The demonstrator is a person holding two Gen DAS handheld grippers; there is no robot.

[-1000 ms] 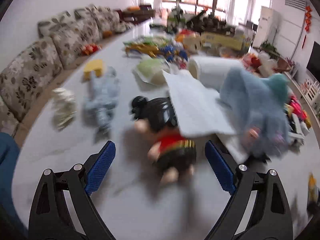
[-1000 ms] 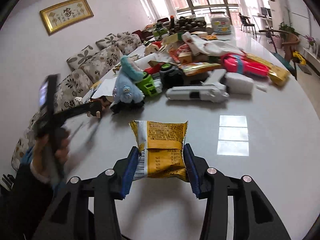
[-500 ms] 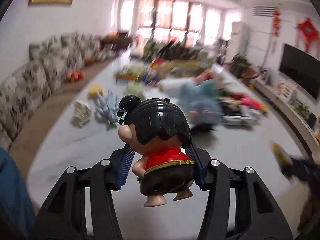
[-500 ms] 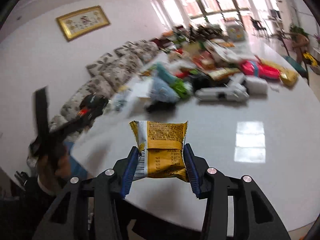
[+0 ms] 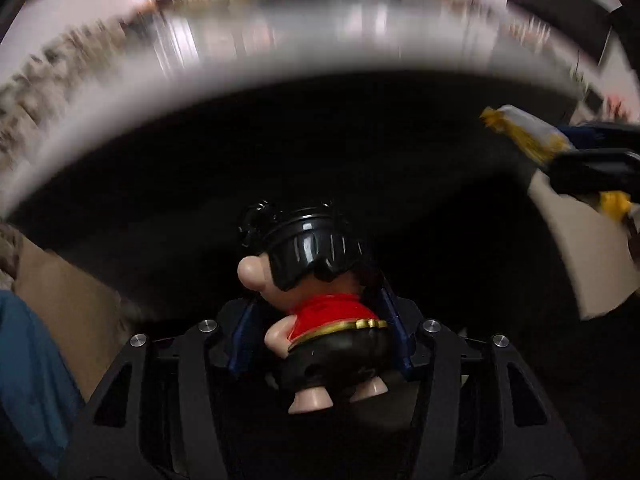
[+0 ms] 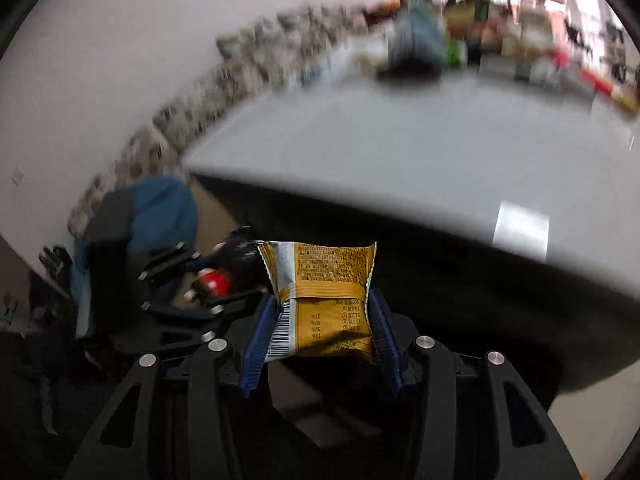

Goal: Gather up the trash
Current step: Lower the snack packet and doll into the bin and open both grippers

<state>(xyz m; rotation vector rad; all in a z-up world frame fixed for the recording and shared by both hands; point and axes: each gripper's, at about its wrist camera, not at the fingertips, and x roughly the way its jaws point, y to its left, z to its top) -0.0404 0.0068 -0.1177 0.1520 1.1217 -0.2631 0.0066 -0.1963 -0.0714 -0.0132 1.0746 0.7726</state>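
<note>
A toy doll point(image 5: 320, 280) with black hair and a red top hangs between the jaws of my left gripper point(image 5: 320, 336). Those jaws are opening, and a dark gap shows between the left pad and the doll's arm. My right gripper point(image 6: 320, 320) carries a yellow snack packet point(image 6: 324, 292); its jaws are opening too, while both pads still touch the packet's edges. Both grippers point down over a big black hollow point(image 5: 360, 168) below the table's edge point(image 5: 280, 64). In the right wrist view the left gripper point(image 6: 188, 280) and the doll point(image 6: 214, 280) sit just to the left.
The white table point(image 6: 400, 160) lies above and behind, with blurred toys and clutter at its far end. A patterned sofa point(image 6: 180, 112) lines the left wall. A blue sleeve point(image 5: 28, 360) is at the lower left. Pale floor point(image 5: 580, 248) shows at the right.
The left gripper closed on the doll and lifted it off the table. Both grippers then swung back past the table's edge and tipped down over the black hollow, and their jaws have widened slightly.
</note>
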